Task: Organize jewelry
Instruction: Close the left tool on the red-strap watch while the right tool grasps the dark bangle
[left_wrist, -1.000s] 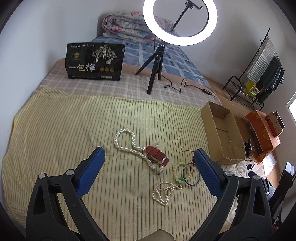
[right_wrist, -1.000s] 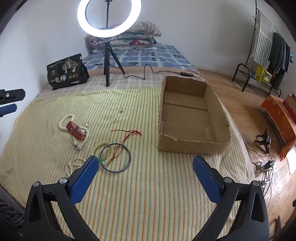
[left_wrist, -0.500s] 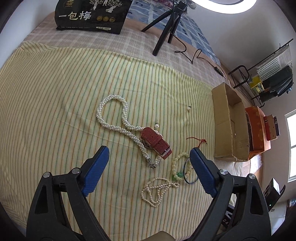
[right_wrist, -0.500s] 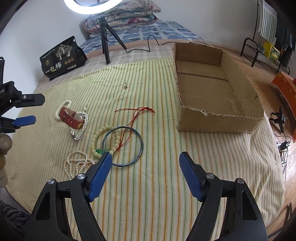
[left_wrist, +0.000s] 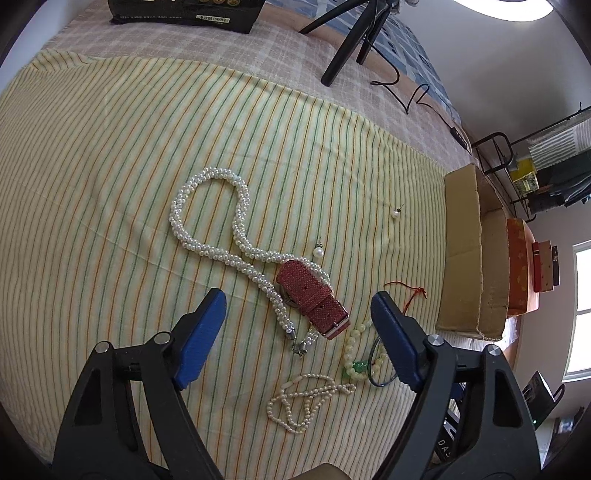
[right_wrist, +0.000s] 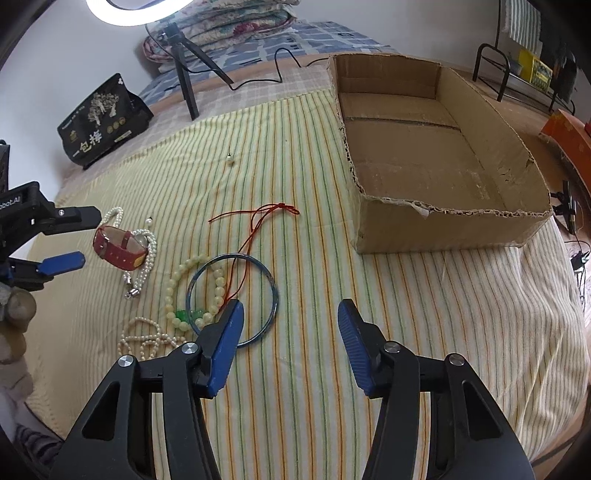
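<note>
The left claw (left_wrist: 297, 317) was closing over the red watch (left_wrist: 312, 297) on the bed, holding nothing. The right claw (right_wrist: 290, 332) was closing empty beside the blue ring (right_wrist: 231, 297), probably to carry it to the box (right_wrist: 436, 221).

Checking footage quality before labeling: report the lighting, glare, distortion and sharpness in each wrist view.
Left wrist view: even soft light, the ring light blown out white at the top, strong fisheye bending of the cloth stripes, pearl necklace sharp. Right wrist view: same barrel distortion, dark corners, cardboard box crisp.
</note>
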